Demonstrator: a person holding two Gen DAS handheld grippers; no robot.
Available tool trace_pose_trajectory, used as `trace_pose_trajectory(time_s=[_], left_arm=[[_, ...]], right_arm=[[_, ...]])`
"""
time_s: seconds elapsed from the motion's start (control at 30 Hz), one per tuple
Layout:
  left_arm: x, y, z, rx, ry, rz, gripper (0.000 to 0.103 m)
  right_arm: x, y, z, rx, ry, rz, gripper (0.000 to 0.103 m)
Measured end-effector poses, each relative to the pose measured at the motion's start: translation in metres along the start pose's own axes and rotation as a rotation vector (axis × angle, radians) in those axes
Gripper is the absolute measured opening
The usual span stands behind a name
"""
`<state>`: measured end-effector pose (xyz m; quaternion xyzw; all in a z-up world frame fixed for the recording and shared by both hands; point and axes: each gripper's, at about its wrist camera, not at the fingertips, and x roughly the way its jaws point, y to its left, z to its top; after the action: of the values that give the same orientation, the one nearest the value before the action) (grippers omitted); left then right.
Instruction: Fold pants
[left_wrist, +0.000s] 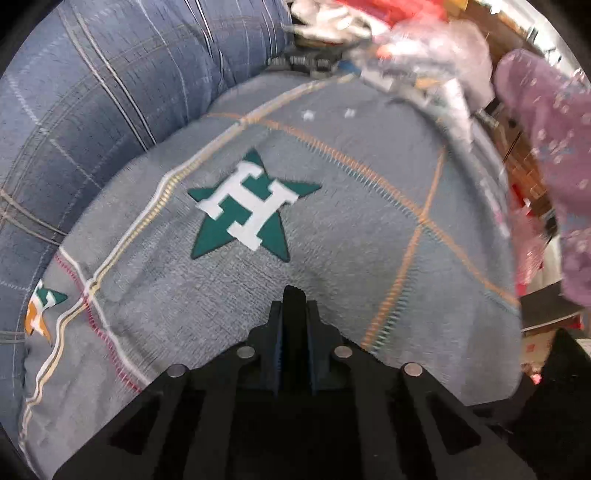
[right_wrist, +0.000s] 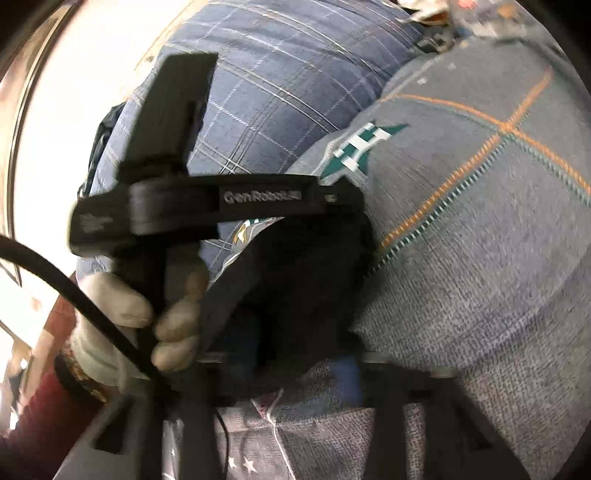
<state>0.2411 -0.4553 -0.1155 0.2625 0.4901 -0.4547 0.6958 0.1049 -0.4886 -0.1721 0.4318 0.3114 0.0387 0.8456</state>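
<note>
The left gripper (left_wrist: 294, 295) hangs over the grey quilted bedspread with a green star patch (left_wrist: 369, 229), its fingers pressed together on nothing. The right gripper's fingers are hidden behind the left tool, so their hold is unclear, though they seem nearly closed. Grey-blue star-printed fabric (right_wrist: 310, 443), probably the pants, lies bunched beneath them, likely gathered for folding.

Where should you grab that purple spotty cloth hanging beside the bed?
Probably its lower end, coming from the bed side: the purple cloth hangs down loose past the grey bedcover, so that end looks free to pinch.
</note>
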Motion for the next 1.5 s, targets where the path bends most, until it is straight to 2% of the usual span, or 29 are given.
trace_pose_trajectory(time_s=[0.13,0.2,0.33,0.43,0.5,0.6,0.7,0.83,1.0,1.07,1.1,1.13,1.17,1.23,1.33,1.4,1.5], left_arm=[[-0.05,0.01,-0.017,-0.062,-0.1,-0.021,0.01],[-0.086,0.023,-0.033,-0.118,-0.175,-0.05,0.01],[-0.145,0.056,-0.072,-0.241,-0.301,-0.107,0.01],[-0.191,0.09,-0.117,-0.342,-0.403,-0.14,0.01],[-0.218,0.119,-0.157,-0.427,-0.476,-0.163,0.01],[-0.241,0.153,-0.211,-0.529,-0.558,-0.166,0.01],[-0.249,0.197,-0.27,-0.659,-0.626,-0.176,0.01],[-0.23,0.245,-0.33,-0.822,-0.632,-0.17,0.01],[-0.194,0.283,-0.386,-0.997,-0.606,-0.178,0.011],[-0.188,0.287,-0.397,-1.035,-0.594,-0.182,0.014],[-0.187,0.288,-0.402,-1.051,-0.59,-0.18,0.016],[-0.189,0.287,-0.407,-1.06,-0.593,-0.177,0.024],[-0.191,0.287,-0.412,-1.072,-0.601,-0.175,0.032],[-0.197,0.286,-0.421,-1.09,-0.628,-0.173,0.037],[-0.209,0.283,-0.436,-1.12,-0.659,-0.166,0.047],[-0.214,0.279,-0.441,-1.126,-0.667,-0.165,0.048],[-0.214,0.268,-0.437,-1.1,-0.659,-0.18,0.058]], right_arm=[[-0.01,0.025,0.001,-0.085,-0.019,-0.008,0.014],[-0.015,0.046,0.0,-0.134,-0.025,-0.012,0.014],[-0.017,0.108,-0.004,-0.265,0.0,0.028,0.014],[-0.008,0.16,-0.014,-0.381,0.042,0.061,0.014],[0.005,0.192,-0.023,-0.436,0.082,0.09,0.014],[0.033,0.236,-0.039,-0.504,0.149,0.133,0.013],[0.071,0.276,-0.063,-0.595,0.225,0.138,0.013],[0.136,0.314,-0.103,-0.705,0.352,0.104,0.013],[0.193,0.319,-0.139,-0.789,0.462,0.039,0.014],[0.204,0.318,-0.146,-0.817,0.477,0.031,0.019],[0.204,0.318,-0.147,-0.823,0.47,0.04,0.022],[0.202,0.322,-0.149,-0.825,0.471,0.051,0.032],[0.199,0.324,-0.148,-0.824,0.479,0.063,0.048],[0.191,0.33,-0.144,-0.821,0.483,0.086,0.061],[0.155,0.338,-0.135,-0.813,0.447,0.143,0.064],[0.134,0.331,-0.121,-0.778,0.415,0.168,0.065],[0.121,0.315,-0.092,-0.738,0.323,0.066,0.065]])
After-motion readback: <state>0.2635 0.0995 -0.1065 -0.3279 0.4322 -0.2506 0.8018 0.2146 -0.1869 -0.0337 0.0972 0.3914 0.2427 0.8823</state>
